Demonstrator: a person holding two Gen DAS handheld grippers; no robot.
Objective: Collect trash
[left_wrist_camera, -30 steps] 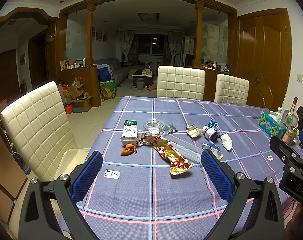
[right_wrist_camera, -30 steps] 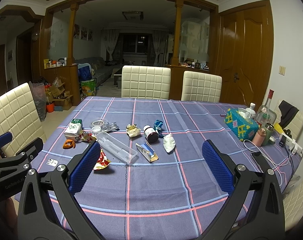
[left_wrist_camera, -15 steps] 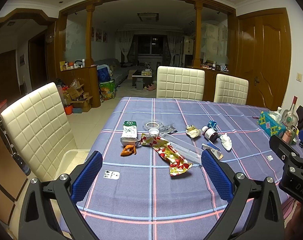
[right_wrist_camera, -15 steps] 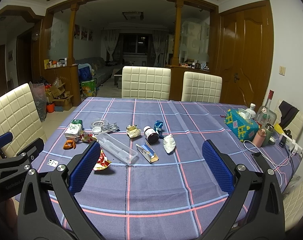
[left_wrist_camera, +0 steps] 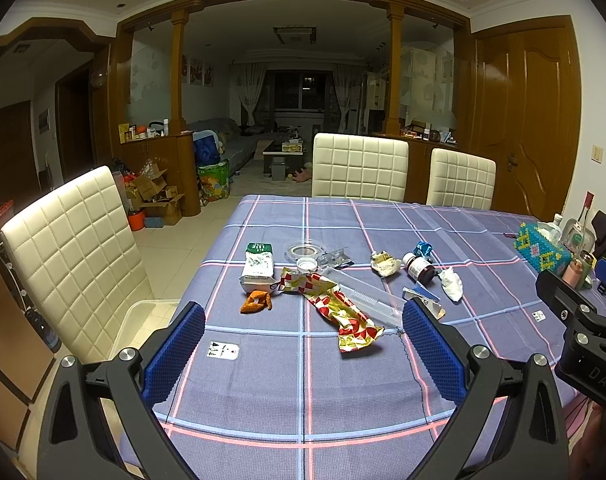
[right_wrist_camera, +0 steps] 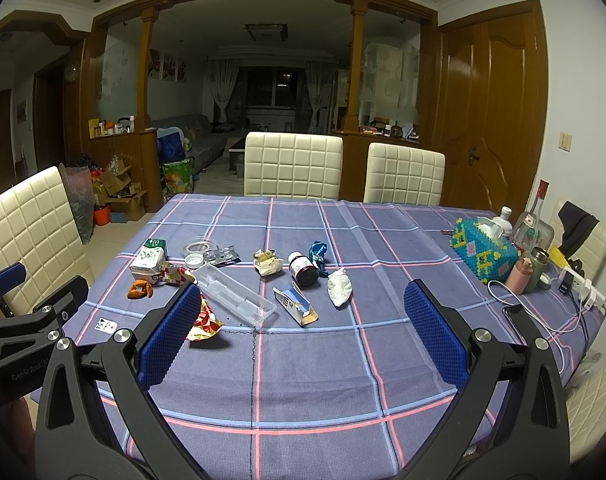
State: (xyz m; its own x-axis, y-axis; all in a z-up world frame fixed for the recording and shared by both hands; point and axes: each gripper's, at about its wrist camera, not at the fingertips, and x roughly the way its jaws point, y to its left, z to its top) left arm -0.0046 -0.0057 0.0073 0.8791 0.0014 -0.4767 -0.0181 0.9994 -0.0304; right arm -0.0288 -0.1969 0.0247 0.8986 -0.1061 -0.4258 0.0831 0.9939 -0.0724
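Between my left gripper's (left_wrist_camera: 303, 344) blue pads I see only tablecloth: its jaws are spread wide and hold nothing, hanging above the near edge of the table (left_wrist_camera: 303, 400). My right gripper (right_wrist_camera: 303, 326) is spread just as wide, also empty, over the same near edge.

Just beyond the left pads lies a crumpled red-and-gold wrapper (left_wrist_camera: 335, 308), one end touching a clear plastic tray (left_wrist_camera: 363, 294). Left of that sits an orange scrap (left_wrist_camera: 256, 303), just in front of a white-and-green carton (left_wrist_camera: 257, 266). A small printed card (left_wrist_camera: 222, 349) lies near the left pad.

From the right view, a torn blue-and-white box (right_wrist_camera: 295, 305) lies just right of the tray, with a white crumpled tissue (right_wrist_camera: 339, 287) beside it. Behind them I see a dark jar (right_wrist_camera: 303, 269) on its side, a blue foil wrapper (right_wrist_camera: 317, 251) and a crumpled paper wad (right_wrist_camera: 267, 263).

Well off to the right stand a beaded tissue box (right_wrist_camera: 483, 250) and some bottles (right_wrist_camera: 529, 232).
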